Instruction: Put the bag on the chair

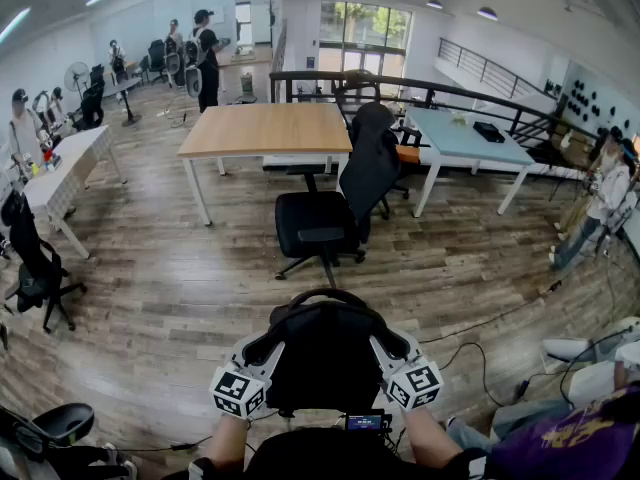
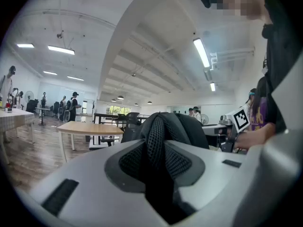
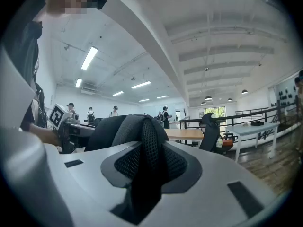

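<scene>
A black backpack (image 1: 325, 353) hangs low in front of me in the head view, held up between both grippers. My left gripper (image 1: 262, 348) is shut on its left mesh shoulder strap (image 2: 158, 148), and my right gripper (image 1: 390, 344) is shut on the right mesh strap (image 3: 147, 150). Each gripper view shows its strap pinched between the grey jaws, with the bag's body (image 2: 189, 129) bulging behind. A black office chair (image 1: 315, 223) stands ahead on the wood floor, its seat bare and facing me. Its tall backrest (image 1: 368, 168) is at the right. The bag is well short of the chair.
Behind the chair stand a wooden table (image 1: 265, 128) and a light blue table (image 1: 465, 140). A white table (image 1: 60, 173) and another black chair (image 1: 35, 263) are at the left. Cables (image 1: 500, 318) run over the floor at the right. A person (image 1: 600, 203) stands far right, others at the back.
</scene>
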